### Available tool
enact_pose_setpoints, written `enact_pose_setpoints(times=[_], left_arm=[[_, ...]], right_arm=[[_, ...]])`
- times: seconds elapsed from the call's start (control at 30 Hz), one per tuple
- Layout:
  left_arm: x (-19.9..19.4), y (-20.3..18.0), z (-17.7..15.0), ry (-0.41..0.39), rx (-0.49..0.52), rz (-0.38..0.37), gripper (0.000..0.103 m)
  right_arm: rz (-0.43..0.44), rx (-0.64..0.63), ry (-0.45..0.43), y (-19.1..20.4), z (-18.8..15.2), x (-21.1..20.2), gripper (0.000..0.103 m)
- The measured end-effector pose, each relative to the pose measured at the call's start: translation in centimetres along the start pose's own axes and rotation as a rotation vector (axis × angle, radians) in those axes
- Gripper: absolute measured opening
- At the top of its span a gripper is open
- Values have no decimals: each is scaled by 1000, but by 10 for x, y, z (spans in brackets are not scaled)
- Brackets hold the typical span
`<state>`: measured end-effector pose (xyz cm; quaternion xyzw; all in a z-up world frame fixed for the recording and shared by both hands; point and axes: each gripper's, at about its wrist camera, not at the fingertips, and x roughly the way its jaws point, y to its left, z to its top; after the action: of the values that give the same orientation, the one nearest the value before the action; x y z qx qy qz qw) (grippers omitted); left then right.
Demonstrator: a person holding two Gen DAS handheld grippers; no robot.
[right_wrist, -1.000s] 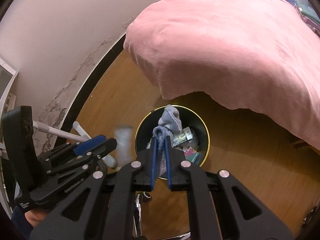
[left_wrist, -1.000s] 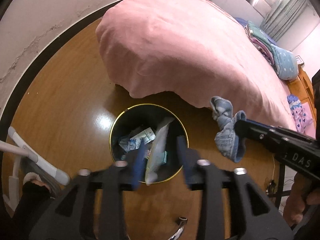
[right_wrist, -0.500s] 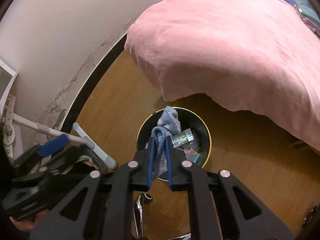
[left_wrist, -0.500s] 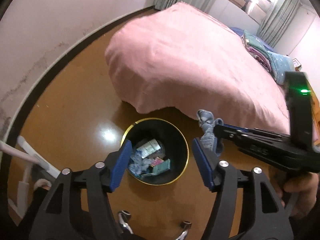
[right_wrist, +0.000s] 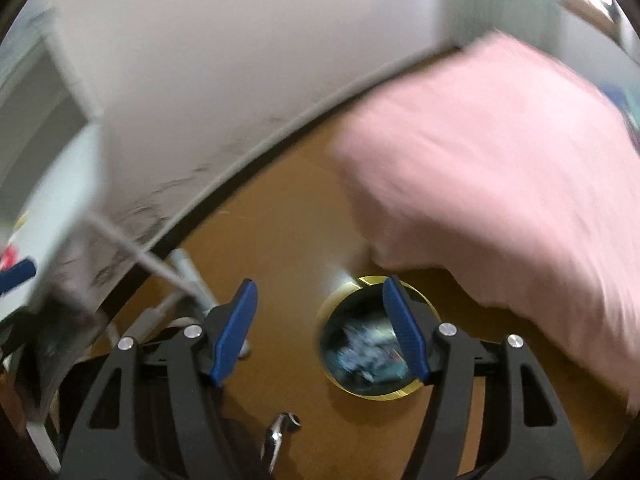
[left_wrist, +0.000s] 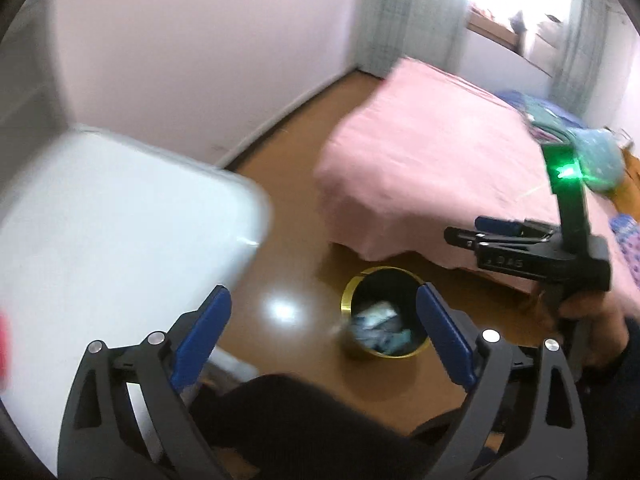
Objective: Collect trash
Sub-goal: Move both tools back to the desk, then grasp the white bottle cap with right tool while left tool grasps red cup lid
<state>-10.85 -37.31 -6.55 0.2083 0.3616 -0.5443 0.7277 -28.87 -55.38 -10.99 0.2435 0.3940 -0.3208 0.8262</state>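
Observation:
A black trash bin with a gold rim (left_wrist: 349, 300) stands on the wooden floor by the bed, with wrappers and a blue-grey cloth inside (left_wrist: 380, 330). It also shows in the right wrist view (right_wrist: 332, 312), blurred. My left gripper (left_wrist: 320, 338) is open and empty, raised above and left of the bin. My right gripper (right_wrist: 320, 322) is open and empty above the bin; it also shows in the left wrist view (left_wrist: 464, 232), over the bed's edge.
A bed with a pink cover (left_wrist: 432, 168) fills the right side. A white table (left_wrist: 100, 232) is close at the left, with white metal legs (right_wrist: 188, 276) beside it. The white wall (left_wrist: 200, 52) and its baseboard run behind.
My right gripper opened and the blue-grey cloth it held is no longer between its fingers. Both grippers rose and pulled back from the bin; the left swung towards the white table.

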Motion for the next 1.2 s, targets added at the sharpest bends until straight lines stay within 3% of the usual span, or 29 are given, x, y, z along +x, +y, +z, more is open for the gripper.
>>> enact_pose_setpoints(times=[0.2,0.37,0.47,0.53,0.63,0.77,0.87,1.03,1.2], left_arm=[[-98,105,-40,-65,-103,208,92],[-158,190,-99,-68,-278,386,92],[-187,234,-143,-77,-450,450,92],[-198,253,-162,-72,-506,454,92],[-210,272,-182,-73,-565,495,92],[-213,276,-194,-68,-589,476,92],[-207,274,-197,-52,-581,477,92],[-200,268,-189,-45,-588,440,92],[-160,264,-136,-40,-508,389,92]], right_arm=[[301,-347,-35,185,24,-28,61],[544,-572,26,337,24,-28,56],[588,-659,59,401,19,-20,52],[613,-701,98,439,16,-9,49],[620,-726,140,474,17,8,46],[608,-761,161,501,13,25,44],[605,-748,190,510,11,37,30],[634,-699,167,497,19,28,30],[667,-622,99,452,35,0,30]])
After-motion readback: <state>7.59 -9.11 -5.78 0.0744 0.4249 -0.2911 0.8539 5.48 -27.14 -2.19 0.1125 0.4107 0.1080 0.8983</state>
